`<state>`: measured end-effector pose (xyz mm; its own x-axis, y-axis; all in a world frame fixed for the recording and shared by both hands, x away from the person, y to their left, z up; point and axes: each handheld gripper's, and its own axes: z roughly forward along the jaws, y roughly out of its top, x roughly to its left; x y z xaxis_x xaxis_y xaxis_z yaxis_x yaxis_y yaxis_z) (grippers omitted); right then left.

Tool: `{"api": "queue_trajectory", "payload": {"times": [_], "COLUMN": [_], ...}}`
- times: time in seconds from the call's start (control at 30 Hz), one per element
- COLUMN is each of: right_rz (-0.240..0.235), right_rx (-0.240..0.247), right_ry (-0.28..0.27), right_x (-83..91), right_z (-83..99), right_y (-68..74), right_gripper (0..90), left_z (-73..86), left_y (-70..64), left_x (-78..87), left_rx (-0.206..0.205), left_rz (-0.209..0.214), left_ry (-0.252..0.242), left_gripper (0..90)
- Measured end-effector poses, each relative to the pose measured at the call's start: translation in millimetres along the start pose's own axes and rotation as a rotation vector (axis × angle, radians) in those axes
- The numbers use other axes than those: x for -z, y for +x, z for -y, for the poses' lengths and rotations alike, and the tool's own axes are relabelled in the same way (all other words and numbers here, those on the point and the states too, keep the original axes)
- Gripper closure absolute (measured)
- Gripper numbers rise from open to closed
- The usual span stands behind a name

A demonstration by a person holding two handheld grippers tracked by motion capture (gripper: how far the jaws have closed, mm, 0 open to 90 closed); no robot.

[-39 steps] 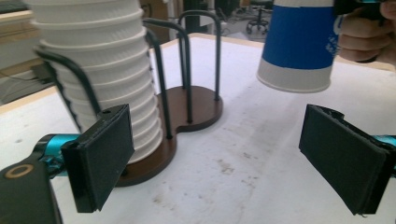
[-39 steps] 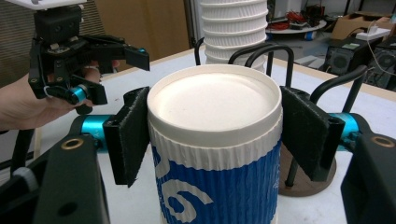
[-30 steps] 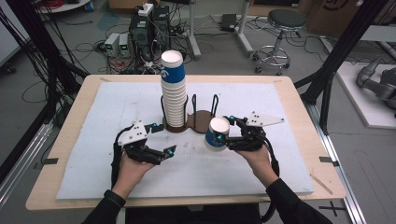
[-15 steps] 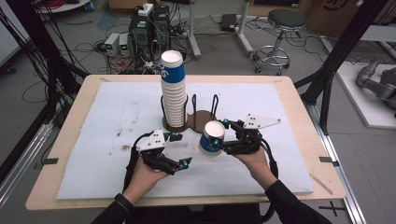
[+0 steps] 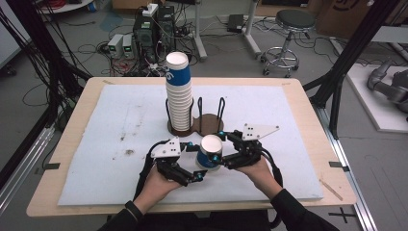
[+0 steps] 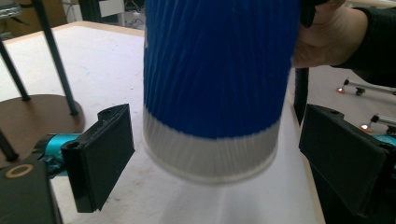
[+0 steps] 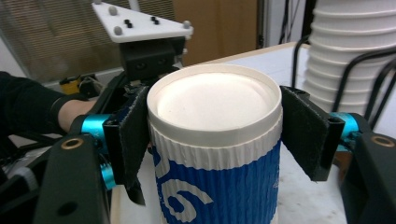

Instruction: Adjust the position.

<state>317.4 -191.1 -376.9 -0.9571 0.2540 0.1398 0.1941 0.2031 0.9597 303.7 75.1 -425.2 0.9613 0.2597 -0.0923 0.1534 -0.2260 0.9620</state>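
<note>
A: Tall stack of blue-and-white ribbed paper cups sits in the dark wire-post holder.

B: Right gripper clamps one upside-down cup; left gripper spread open around it, not touching.

We see a paper cup in the middle of the right gripper view; its sleeve is ribbed, matt blue and white, and its rim is smooth. The pads at its sides look like rough black foam or felt. In the left gripper view, the lower left shows a brown wooden base with thin black metal rods. In the high view, the table has a pale wood edge and a white matt sheet with dark stains.
</note>
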Motion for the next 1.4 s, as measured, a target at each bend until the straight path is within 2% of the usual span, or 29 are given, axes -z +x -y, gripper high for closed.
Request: {"api": "queue_trajectory", "payload": {"times": [0.13,0.37,0.53,0.63,0.73,0.97,1.07,1.13,1.2,1.3,1.4], "right_rz": [-0.026,-0.058,-0.075,-0.079,-0.081,-0.076,-0.064,-0.047,-0.044,-0.049,-0.047], "right_rx": [0.001,-0.010,-0.024,-0.028,-0.027,-0.025,-0.014,-0.007,-0.017,-0.022,-0.020], "right_ry": [0.006,0.008,-0.001,-0.006,-0.007,-0.007,0.001,0.008,0.024,0.031,0.073], "right_x": [-6.7,-11.0,-12.6,-12.9,-12.8,-11.7,-10.2,-9.4,-7.7,-2.5,2.2], "right_z": [0.6,1.6,2.1,2.2,2.2,1.8,0.5,-1.1,-3.9,-9.7,-17.0], "right_y": [4.3,6.0,6.3,6.4,6.4,5.4,5.9,5.4,4.2,2.5,1.1], "right_gripper": [29.7,29.7,29.7,29.7,29.8,30.0,28.9,23.2,21.2,19.7,18.2], "left_z": [0.2,1.6,2.5,2.4,2.6,0.4,-0.7,-1.8,-3.5,-7.8,-12.5], "left_y": [-2.4,-1.3,-0.5,-1.8,-1.6,-0.5,0.4,1.4,1.9,2.7,3.1], "left_x": [-3.7,-4.6,-6.9,-8.3,-8.4,-5.4,-4.4,-3.5,-2.1,-0.3,1.5], "left_rx": [-0.007,0.019,0.020,0.000,-0.015,-0.012,-0.016,-0.015,-0.027,-0.044,-0.060], "left_rz": [0.017,0.052,0.052,0.046,0.051,0.051,0.052,0.057,0.053,0.046,0.041], "left_ry": [0.001,-0.024,-0.023,-0.008,0.001,0.012,0.029,0.040,0.049,0.092,0.137], "left_gripper": [10.2,10.2,10.2,10.6,16.8,20.1,20.7,20.9,21.1,21.5,22.1]}}
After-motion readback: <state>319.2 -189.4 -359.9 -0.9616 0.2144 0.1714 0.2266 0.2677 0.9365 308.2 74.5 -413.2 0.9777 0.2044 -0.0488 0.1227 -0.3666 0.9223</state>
